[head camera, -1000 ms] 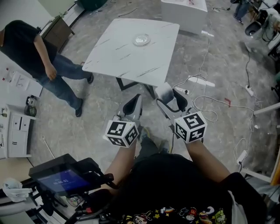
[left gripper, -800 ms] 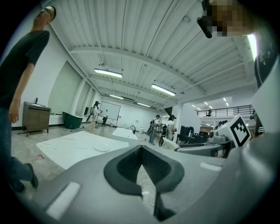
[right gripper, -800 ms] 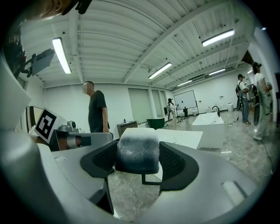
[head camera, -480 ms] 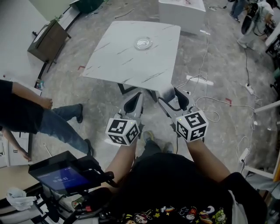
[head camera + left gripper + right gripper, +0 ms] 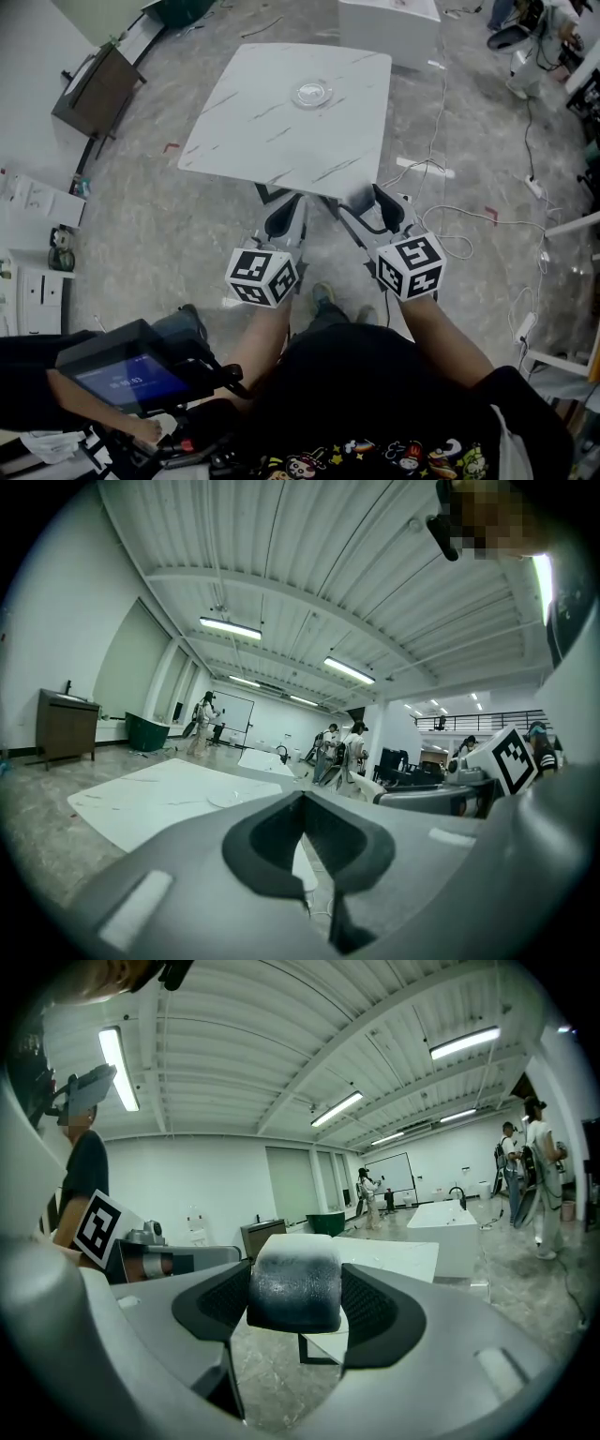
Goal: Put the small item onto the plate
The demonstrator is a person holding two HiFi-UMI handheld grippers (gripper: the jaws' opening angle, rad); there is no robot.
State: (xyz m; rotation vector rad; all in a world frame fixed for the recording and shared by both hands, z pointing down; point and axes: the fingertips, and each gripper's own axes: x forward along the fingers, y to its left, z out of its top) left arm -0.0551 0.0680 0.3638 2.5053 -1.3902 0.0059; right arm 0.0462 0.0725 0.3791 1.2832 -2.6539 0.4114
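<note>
Got the small item [image 5: 292, 1279] pinched in the right gripper [image 5: 367, 206] — squeezed from both sides by the pads, poking up a little above them. Looks like a rounded pale block, about as wide as tall from here, so no calling a long axis. Left gripper [image 5: 286, 217] closed tight on nothing, just riding along beside the right one.

Now the key bit: finding the plate [image 5: 310, 92]. Sits ahead of both sets of tongs and well apart from them, out toward the far side of the white table [image 5: 272, 131], with the table's near edge just past the tips. Lands a touch left of the right tongs' line, closer to dead ahead of the left ones. Roughly equal reach for either hand, but with the load in the right, guessing a right-hand job: push forward over the near edge, drift slightly left, come down over the plate, then open up. Probably worth getting low before letting go — could roll or bounce off the plate otherwise.
</note>
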